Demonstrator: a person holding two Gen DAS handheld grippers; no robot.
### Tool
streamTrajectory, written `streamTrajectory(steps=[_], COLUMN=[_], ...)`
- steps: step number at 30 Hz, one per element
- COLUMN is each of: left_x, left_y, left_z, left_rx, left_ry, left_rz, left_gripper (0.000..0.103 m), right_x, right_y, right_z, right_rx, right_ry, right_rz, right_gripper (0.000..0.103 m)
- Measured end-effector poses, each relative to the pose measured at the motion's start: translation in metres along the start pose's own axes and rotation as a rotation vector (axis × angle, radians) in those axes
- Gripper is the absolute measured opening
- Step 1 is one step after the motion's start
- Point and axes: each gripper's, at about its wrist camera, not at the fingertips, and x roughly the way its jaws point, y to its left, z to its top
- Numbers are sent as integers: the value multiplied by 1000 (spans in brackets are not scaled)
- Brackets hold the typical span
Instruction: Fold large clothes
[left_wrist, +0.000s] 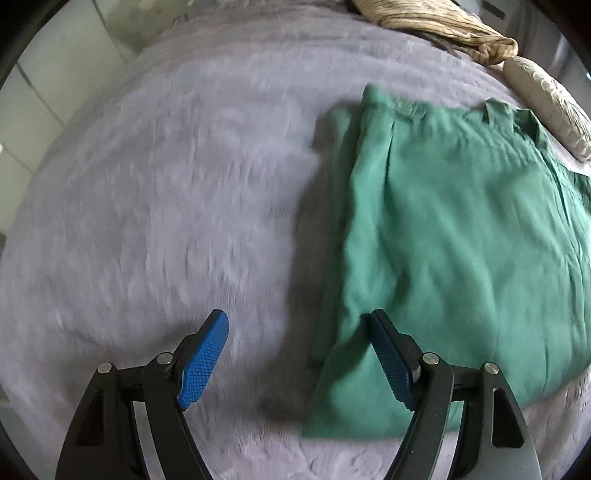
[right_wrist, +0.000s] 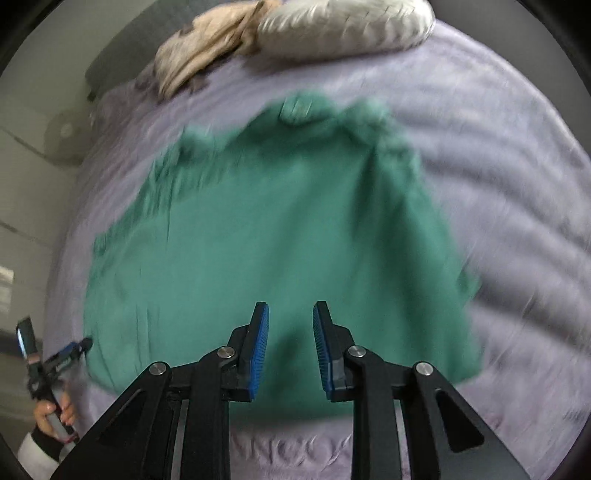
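Note:
A green garment (left_wrist: 454, 236) lies partly folded on a lilac bedspread (left_wrist: 166, 206), with its left side doubled over. My left gripper (left_wrist: 299, 325) is open and empty, its right finger above the garment's near left edge. In the right wrist view the garment (right_wrist: 277, 240) fills the middle, blurred. My right gripper (right_wrist: 291, 325) is open and empty, above the garment's near edge. The left gripper (right_wrist: 55, 362) shows at the far left, held by a hand.
A beige crumpled cloth (left_wrist: 443, 22) and a pale pillow (left_wrist: 550, 107) lie at the head of the bed; the pillow (right_wrist: 343, 26) also shows in the right wrist view. A tiled floor (left_wrist: 48, 74) lies beyond the bed's left edge.

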Motion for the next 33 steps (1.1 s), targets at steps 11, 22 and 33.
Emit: streamTrajectory(steps=[11, 22, 33], left_x=[2, -20, -25], left_y=[34, 19, 11], left_z=[-30, -62, -83], left_rx=[-48, 37, 55], left_ry=[51, 74, 121], left_rz=[-19, -24, -18], left_gripper=[93, 93, 93], right_x=[9, 3, 23], right_y=[1, 42, 82], right_z=[-35, -73, -97], right_rx=[-15, 36, 62], right_ry=[59, 143, 212], right_rz=[-93, -19, 35], right_gripper=[23, 27, 64])
